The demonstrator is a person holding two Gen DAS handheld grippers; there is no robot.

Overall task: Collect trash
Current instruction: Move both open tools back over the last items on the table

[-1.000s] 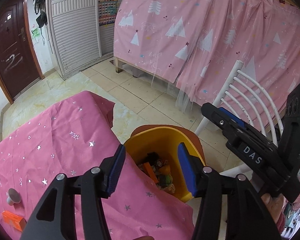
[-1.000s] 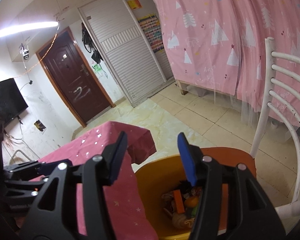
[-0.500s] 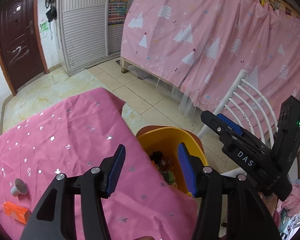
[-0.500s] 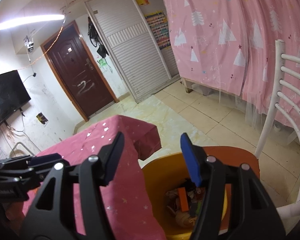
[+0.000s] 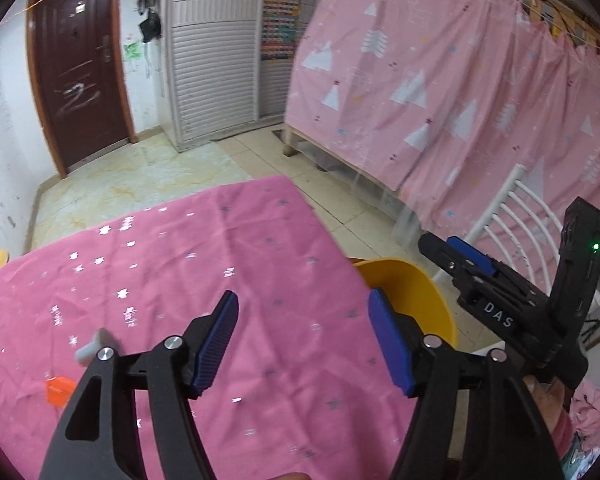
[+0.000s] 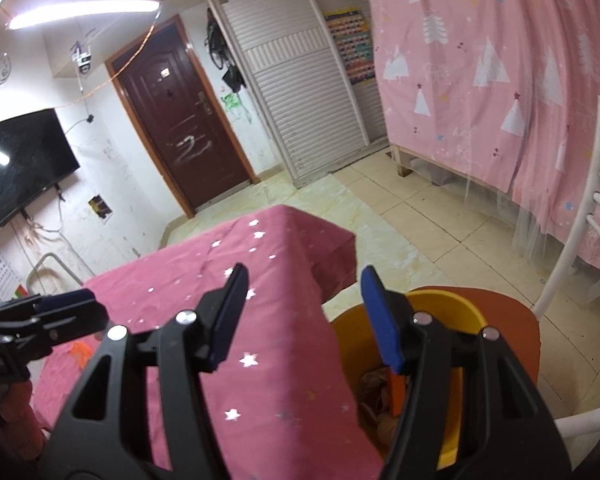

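- Left tool (image 5: 302, 340): the jaws are opening and stand well apart; nothing lies between them. It hangs above the pink cloth on the table (image 5: 188, 264).
- Right tool (image 6: 302, 316): the jaws stand partly open and hold nothing. It sits over the table edge beside the yellow bin (image 6: 452, 308).
- Trash on the table: a small grey cap (image 5: 92, 346) and an orange wrapper (image 5: 60, 390) lie near each other at the left of the left wrist view, well to the left of the left tool and partly behind its left finger.
- The yellow bin stands on an orange chair seat (image 6: 516, 328), just beside the table edge, and already contains trash.
- Risk: the cap is small and probably light; a closing pad that meets it off-centre could flick it away or roll it across the table.
- Risk: the wrapper lies flat, so the pads may pinch and drag the loose cloth with it, shifting the cap.
- Risk: motion blur suggests fast travel; overshoot past either item is likely.
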